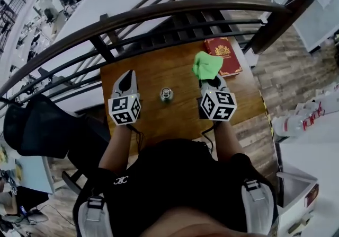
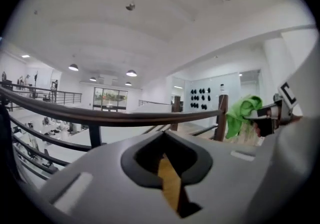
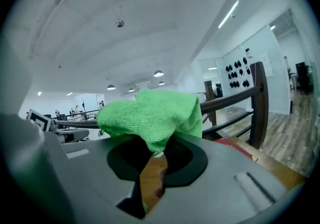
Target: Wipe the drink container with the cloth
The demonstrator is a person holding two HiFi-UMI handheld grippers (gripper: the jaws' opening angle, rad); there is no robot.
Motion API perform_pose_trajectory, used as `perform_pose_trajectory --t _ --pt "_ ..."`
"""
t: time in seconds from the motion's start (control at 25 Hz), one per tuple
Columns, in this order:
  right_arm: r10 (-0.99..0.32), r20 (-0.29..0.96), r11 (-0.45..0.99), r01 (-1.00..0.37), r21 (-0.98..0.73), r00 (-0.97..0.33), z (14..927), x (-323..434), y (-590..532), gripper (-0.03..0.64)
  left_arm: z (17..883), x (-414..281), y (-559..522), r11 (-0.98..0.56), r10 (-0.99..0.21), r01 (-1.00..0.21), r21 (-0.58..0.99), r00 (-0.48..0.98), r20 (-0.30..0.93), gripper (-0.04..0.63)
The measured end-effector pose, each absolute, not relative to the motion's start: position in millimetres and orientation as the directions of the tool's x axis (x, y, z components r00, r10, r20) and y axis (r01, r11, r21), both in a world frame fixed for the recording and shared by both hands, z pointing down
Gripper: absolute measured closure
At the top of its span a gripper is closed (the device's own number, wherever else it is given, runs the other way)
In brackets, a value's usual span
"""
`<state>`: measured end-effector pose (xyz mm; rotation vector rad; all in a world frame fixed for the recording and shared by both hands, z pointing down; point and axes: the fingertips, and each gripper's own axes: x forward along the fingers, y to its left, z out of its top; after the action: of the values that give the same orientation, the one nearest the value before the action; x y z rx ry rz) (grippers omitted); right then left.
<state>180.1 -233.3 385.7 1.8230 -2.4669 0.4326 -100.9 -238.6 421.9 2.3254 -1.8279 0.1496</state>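
1. Evidently, the drink container (image 1: 166, 94) was seen standing upright on the wooden worktop (image 1: 159, 124), between the two grippers and touched by neither.
2. To the container's left, the left gripper (image 1: 127, 76) was held with its fingers brought together on nothing.
3. To the container's right, the right gripper (image 1: 211, 79) was held with its fingers clamped on the green cloth (image 1: 206, 64). The cloth was bunched up past the fingertips, on the far side of the container from the person.
4. The container was judged to be small, metallic and rigid, and probably light. Its smooth wall was thought likely to be slippery and the whole easily tipped.
5. A hold low around the container's body was judged best, with the left fingers opened first, so that the top and upper sides were left free for wiping.
6. The cloth was judged soft, light and limp. It was pinched by a fold, so a loose bunch was left free to be pressed against the container.
7. Only the container's top was shown, from above. Whether it was capped, or whether anything was inside, could not be told, so keeping it upright was judged prudent.
8. Beyond the container and to its right, a red book (image 1: 226, 50) was seen lying on the worktop.
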Motion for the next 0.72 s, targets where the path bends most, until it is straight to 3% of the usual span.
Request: perform_pose_trajectory --t 0.32,0.72 --pt "-0.965 0.002 0.260 -0.965 -0.027 -0.260 348 163 -245 0.568 371 -144 -213 -0.099 -0.983 -0.995 -0.004 0.097 0.157 0.541" --pt "-0.948 0.034 0.315 -0.948 -0.040 -0.316 361 135 -247 0.568 380 -158 -191 -0.057 -0.979 -0.997 -0.053 0.045 0.197 0.541"
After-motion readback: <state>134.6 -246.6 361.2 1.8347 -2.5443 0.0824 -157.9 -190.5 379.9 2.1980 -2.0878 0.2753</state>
